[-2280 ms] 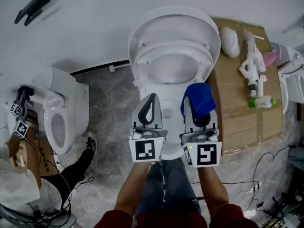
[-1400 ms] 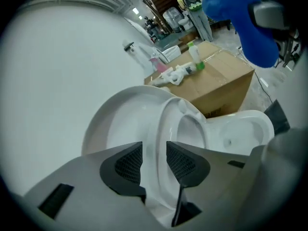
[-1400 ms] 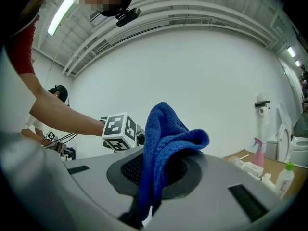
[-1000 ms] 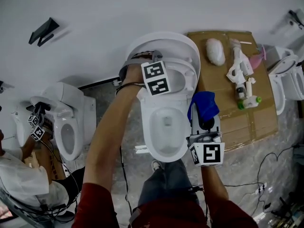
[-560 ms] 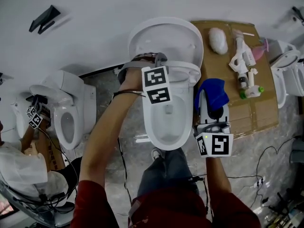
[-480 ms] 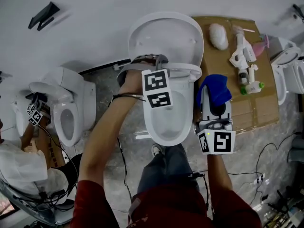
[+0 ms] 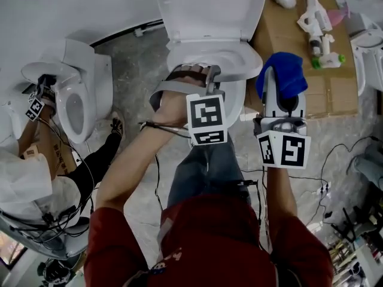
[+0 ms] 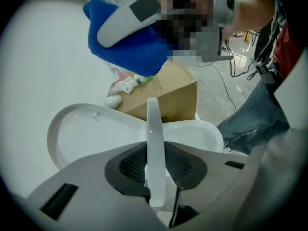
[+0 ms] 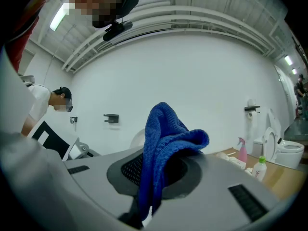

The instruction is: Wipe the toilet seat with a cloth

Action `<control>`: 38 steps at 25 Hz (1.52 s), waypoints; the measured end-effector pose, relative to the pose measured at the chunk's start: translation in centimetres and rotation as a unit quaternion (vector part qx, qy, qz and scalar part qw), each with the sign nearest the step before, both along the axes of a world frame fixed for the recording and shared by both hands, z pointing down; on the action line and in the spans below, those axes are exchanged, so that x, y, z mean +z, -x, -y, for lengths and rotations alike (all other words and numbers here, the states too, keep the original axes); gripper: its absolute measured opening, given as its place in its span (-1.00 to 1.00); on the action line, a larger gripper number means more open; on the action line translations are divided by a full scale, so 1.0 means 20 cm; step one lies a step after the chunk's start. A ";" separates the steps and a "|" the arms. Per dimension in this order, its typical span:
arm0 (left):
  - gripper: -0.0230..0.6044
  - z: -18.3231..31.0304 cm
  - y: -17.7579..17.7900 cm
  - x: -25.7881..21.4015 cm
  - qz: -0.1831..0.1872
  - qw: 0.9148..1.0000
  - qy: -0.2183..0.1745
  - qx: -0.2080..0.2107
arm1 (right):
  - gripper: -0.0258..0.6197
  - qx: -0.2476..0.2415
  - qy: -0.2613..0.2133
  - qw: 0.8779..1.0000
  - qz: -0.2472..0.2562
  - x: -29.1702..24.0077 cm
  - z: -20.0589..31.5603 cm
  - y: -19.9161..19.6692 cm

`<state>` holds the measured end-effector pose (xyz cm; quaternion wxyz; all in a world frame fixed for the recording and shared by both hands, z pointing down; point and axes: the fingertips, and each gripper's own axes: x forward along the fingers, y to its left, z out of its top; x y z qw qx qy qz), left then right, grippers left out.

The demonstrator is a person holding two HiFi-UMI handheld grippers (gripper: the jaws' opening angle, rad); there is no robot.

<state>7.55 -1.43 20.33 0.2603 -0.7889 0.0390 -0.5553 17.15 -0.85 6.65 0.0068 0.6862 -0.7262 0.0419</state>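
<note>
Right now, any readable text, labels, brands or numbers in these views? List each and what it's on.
Nothing reads legibly.
Cardboard box: small dark print on its side, too small to read.
Green-capped bottle: label blurred.
Red shirt: small print, unreadable.
Marker cubes: square patterns only, no words.

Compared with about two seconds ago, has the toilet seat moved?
Yes. The toilet seat lay folded up against the raised lid. It has since swung down and forward, away from the lid, which stays upright.
</note>
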 end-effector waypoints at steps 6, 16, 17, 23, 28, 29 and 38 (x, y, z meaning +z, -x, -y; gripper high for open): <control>-0.56 -0.25 0.05 0.17 0.013 1.000 -0.019 -0.002 | -0.75 0.009 0.027 1.000 -0.003 0.19 -0.19 0.03; -0.45 -0.62 0.14 0.50 0.012 0.997 0.075 0.018 | -0.75 0.025 0.061 0.998 -0.008 0.44 -0.36 0.12; -0.44 -0.65 0.14 0.53 0.012 0.996 0.087 0.021 | -0.75 0.026 0.064 0.998 -0.007 0.46 -0.37 0.13; -0.43 -0.82 0.18 0.75 0.018 0.989 0.146 0.026 | -0.75 0.028 0.087 0.996 -0.006 0.64 -0.43 0.19; -0.40 -0.93 0.21 0.96 0.023 0.986 0.163 0.037 | -0.75 0.028 0.108 0.994 -0.006 0.81 -0.48 0.24; -0.40 -0.95 0.22 1.00 0.024 0.985 0.166 0.039 | -0.75 0.027 0.112 0.993 -0.007 0.85 -0.49 0.24; -0.44 -1.11 0.26 1.45 0.061 0.974 0.214 0.047 | -0.75 0.033 0.132 0.991 -0.001 1.14 -0.55 0.22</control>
